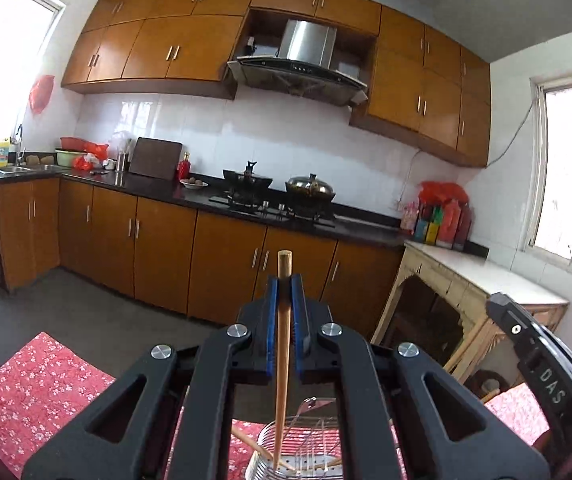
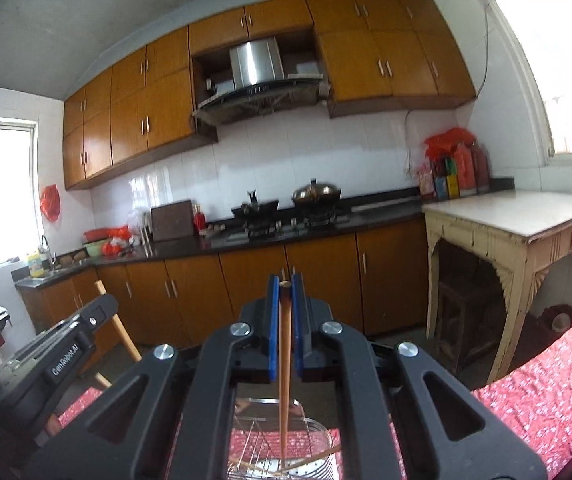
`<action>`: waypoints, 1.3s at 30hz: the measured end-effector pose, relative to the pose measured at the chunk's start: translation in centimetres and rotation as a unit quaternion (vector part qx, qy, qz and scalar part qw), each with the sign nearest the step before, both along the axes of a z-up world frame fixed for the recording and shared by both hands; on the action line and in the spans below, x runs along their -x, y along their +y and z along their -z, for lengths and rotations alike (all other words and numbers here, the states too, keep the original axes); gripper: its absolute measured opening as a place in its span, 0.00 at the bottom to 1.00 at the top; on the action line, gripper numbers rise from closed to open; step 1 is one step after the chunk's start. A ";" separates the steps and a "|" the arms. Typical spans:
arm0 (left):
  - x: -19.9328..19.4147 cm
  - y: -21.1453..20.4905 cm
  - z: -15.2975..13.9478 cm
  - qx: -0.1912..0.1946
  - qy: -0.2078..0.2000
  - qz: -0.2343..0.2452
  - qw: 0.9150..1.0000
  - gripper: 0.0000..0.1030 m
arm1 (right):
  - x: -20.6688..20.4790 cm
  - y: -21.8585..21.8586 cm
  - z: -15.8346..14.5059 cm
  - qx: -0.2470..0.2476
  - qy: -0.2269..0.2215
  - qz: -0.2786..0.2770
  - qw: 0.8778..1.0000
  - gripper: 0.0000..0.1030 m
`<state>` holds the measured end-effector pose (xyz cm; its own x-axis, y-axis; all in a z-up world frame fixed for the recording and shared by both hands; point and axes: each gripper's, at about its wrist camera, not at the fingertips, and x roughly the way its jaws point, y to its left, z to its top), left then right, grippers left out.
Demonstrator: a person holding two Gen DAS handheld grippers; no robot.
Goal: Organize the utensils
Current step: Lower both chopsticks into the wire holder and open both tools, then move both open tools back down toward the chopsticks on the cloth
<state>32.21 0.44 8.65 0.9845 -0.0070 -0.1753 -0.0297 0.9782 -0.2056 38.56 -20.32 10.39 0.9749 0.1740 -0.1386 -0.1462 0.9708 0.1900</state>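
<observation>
In the left wrist view my left gripper (image 1: 284, 280) is shut on a light wooden chopstick (image 1: 282, 360). The stick stands nearly upright between the blue pads, and its lower tip reaches into a wire utensil holder (image 1: 305, 436) below. Other chopsticks (image 1: 246, 442) lie in that holder. In the right wrist view my right gripper (image 2: 284, 280) is shut on a darker wooden chopstick (image 2: 284, 380), its tip hanging over the same wire holder (image 2: 313, 432). The left gripper's body (image 2: 66, 344) and its chopstick (image 2: 120, 330) show at the left there.
The holder stands on a table with a red floral cloth (image 1: 34, 392). Behind it run brown kitchen cabinets and a black counter (image 1: 158, 192) with a stove and two woks (image 1: 309, 192). A pale side table (image 2: 517, 216) stands to the right by a window.
</observation>
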 end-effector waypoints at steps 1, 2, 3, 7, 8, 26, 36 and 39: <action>0.0 0.0 0.2 -0.001 0.003 0.000 1.000 0.06 | -0.3 0.0 0.4 -0.002 0.007 0.000 1.000 0.07; -0.1 0.0 0.2 -0.001 0.006 0.002 1.000 0.06 | -0.7 -0.1 0.8 -0.004 0.016 0.001 1.000 0.07; -0.2 0.0 0.2 -0.002 0.009 0.002 1.000 0.06 | -1.1 -0.1 0.9 -0.005 0.023 0.002 1.000 0.07; -0.9 0.2 0.1 -0.001 0.024 0.003 1.000 0.07 | -1.8 -0.8 1.8 -0.005 0.044 0.021 0.999 0.14; -0.9 0.3 0.1 0.001 0.025 0.002 1.000 0.07 | -1.6 -1.0 1.9 -0.005 0.043 0.029 0.999 0.30; 5.4 3.7 -0.8 -0.019 0.040 -0.035 0.998 0.35 | 6.6 -5.9 4.2 0.021 0.089 0.087 0.992 0.40; 10.6 5.6 5.1 -0.049 0.095 -0.044 0.993 0.37 | 11.4 -8.1 12.1 0.035 0.181 0.098 0.978 0.40; 12.4 5.8 7.0 -0.059 0.106 -0.042 0.992 0.41 | 12.9 -8.0 14.6 0.042 0.208 0.091 0.973 0.40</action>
<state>19.83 6.23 1.68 0.9216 0.1072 -0.3731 -0.1433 0.9872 -0.0704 25.68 -28.36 -4.17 0.8448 -0.0261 -0.5344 0.1027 0.9881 0.1141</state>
